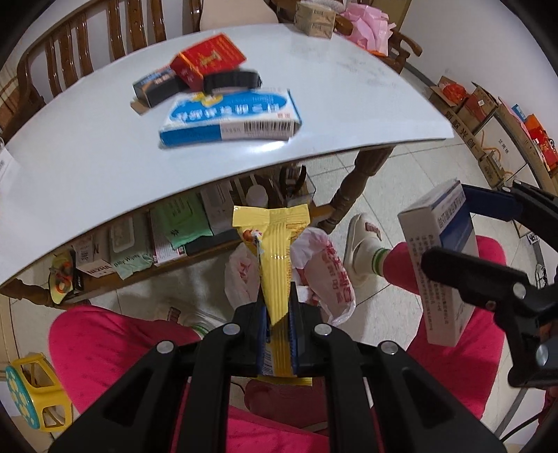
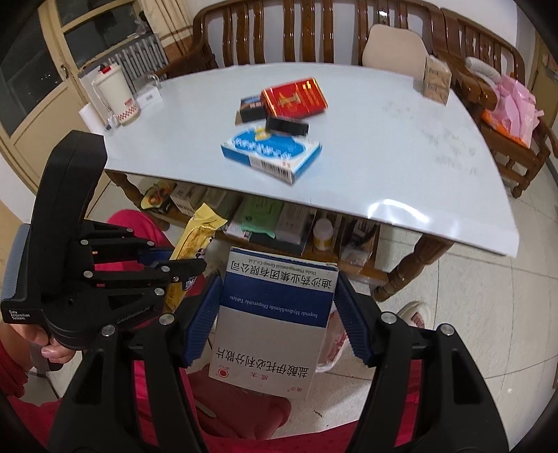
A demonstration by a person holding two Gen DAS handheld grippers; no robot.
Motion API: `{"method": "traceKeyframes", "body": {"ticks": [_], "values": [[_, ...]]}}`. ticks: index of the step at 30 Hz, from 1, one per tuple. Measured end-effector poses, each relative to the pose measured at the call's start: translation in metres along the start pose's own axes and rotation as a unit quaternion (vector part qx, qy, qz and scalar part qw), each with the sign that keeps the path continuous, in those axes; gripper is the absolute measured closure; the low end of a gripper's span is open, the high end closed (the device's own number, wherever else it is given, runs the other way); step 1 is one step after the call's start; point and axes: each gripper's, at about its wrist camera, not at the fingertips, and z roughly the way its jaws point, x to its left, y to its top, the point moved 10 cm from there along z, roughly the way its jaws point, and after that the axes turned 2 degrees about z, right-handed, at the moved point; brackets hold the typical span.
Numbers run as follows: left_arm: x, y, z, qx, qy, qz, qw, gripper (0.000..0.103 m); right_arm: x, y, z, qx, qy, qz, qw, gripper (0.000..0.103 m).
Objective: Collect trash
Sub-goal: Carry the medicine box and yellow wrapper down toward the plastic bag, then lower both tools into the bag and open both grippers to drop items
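While held low over pink-trousered legs, both grippers loaded: left gripper pinched tight on one yellow wrapper, right gripper clamped across one blue-and-white medicine box, jaws set to the box's width, pads on both side faces.

On the white table, counted: four boxes clustered near the middle. One blue-and-white box nearest the edge, one red box behind it, two black boxes between and beside, touching or overlapping. One tan carton at the far edge, well apart.

Below the grippers, one white plastic bag with red print on the floor, mouth facing up, directly beyond the wrapper's tip.

Seen from left wrist only: bag in full, one white slipper beside it, yellow toy at lower left, cartons stacked along the right wall.

Seen from right wrist only: one white jug at the table's left corner, a hand gripping the left tool's handle, radiator and window behind; bag mostly hidden behind the held box.

Shared by both: shelf clutter under the table, wooden bench, pink bag on it.
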Motion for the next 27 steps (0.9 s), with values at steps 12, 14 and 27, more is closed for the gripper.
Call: {"method": "traceKeyframes", "body": {"ticks": [12,14,27], "values": [[0.002,-0.019,0.066,0.059,-0.007,-0.001,0.9983,0.092,-0.017,-0.033,0.059,0.044,-0.002,0.027,0.999,0.039],[0.003,-0.021,0.076,0.068,-0.008,-0.001,0.9977,0.092,-0.021,-0.037,0.069,0.051,-0.001,0.033,0.998,0.039],[0.001,-0.032,0.131,0.121,-0.040,-0.004,0.9918,0.092,-0.048,-0.056,0.121,0.090,-0.014,0.061,0.994,0.039]]}}
